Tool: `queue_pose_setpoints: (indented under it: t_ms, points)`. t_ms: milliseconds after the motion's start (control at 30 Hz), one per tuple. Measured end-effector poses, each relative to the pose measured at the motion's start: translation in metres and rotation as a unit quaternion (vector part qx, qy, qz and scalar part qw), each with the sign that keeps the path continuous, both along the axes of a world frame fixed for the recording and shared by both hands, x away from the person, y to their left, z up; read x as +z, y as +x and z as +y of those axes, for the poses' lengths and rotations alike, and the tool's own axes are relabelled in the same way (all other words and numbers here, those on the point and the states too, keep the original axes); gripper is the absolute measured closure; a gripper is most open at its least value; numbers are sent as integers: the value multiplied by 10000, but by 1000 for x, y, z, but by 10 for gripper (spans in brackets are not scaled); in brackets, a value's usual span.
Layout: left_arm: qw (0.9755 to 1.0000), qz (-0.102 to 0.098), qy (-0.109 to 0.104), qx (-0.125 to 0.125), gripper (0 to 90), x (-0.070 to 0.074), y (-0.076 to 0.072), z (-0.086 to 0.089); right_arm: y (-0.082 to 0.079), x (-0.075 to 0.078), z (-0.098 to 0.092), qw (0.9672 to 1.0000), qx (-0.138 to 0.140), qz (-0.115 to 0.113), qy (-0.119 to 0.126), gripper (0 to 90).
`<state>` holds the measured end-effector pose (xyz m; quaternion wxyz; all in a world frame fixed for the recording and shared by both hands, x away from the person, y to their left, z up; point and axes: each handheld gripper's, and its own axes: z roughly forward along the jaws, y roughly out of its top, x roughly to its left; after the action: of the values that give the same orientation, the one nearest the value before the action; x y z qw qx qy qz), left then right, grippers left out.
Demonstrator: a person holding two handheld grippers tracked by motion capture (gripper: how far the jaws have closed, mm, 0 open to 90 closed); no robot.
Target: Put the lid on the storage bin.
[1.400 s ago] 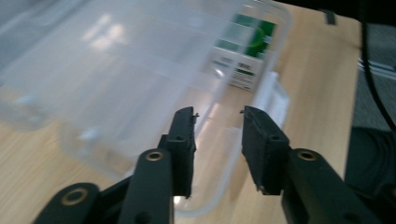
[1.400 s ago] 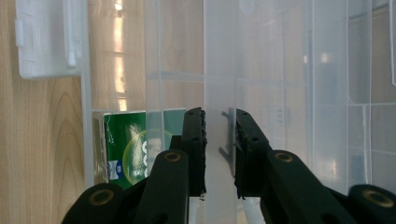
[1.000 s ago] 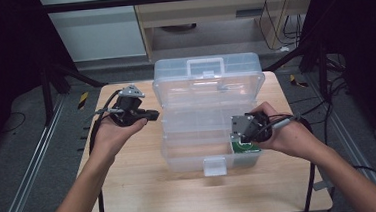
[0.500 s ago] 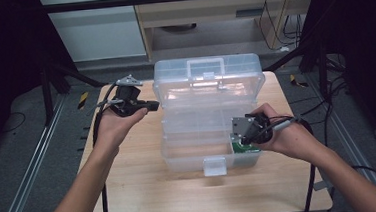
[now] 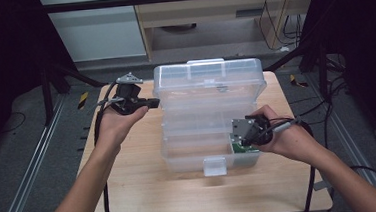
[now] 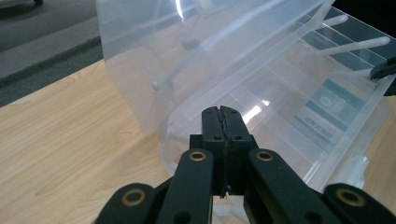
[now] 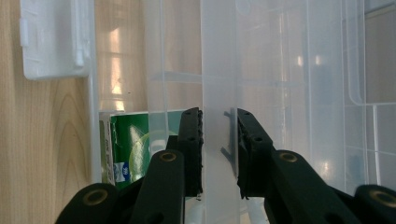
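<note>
Clear plastic makes up the storage box (image 5: 209, 119) that stands in the middle of the high view on a pale wooden table (image 5: 131, 190), its lid raised toward the upper part of the frame and a white latch (image 5: 215, 166) hanging at the near wall. In the lower right corner of the box lies a green printed packet (image 5: 243, 148), seen through the wall in the right gripper view at lower left (image 7: 133, 144). The right gripper (image 5: 243, 132), at the right centre of the high view, pinches a translucent wall of the box between its pads (image 7: 192, 149), one jaw on each side of it. The left gripper (image 5: 148, 103), at upper left of centre, sits just beside the left end of the lid; its jaws are pressed together with nothing between them, and in the left gripper view (image 6: 223, 135) they point at the box's left end.
</note>
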<state>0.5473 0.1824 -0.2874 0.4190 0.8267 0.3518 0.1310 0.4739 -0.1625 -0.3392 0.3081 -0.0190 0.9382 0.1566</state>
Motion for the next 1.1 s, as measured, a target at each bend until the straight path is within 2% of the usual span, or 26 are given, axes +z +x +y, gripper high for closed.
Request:
queue_pose_setpoints:
  t_ms: [400, 533, 633, 667, 700, 800, 867, 1000, 1100]
  points:
    - [10000, 30, 7, -67, 900, -2, -4, -1, -2, -4, -2, 9999, -2, 107, 35, 728]
    - [10000, 37, 24, -85, 900, -2, -5, -1, -3, -5, -3, 9999, -2, 130, 56, 700]
    - [9999, 37, 27, -112, 900, -3, -8, 0, -6, -3, -5, 9997, -67, 174, 176, 613]
    - [9999, 37, 27, -112, 900, -3, -8, 0, -6, -3, -5, 9997, -67, 174, 176, 613]
    - [9999, 53, 16, -122, 900, -4, -9, 0, -7, -3, -7, 9991, -161, 212, 319, 545]
    - [9999, 53, 26, -150, 900, -6, -11, 0, -9, -2, -10, 9977, -283, 327, 528, 451]
    - [9999, 45, 45, -152, 900, -7, -12, 0, -12, -1, -12, 9961, -409, 326, 713, 364]
    - [9998, 74, 60, -195, 900, -11, -19, 1, -17, 1, -17, 9916, -624, 388, 1060, 270]
    - [9996, 90, 62, -253, 900, -15, -23, 2, -22, 3, -22, 9868, -790, 452, 1336, 215]
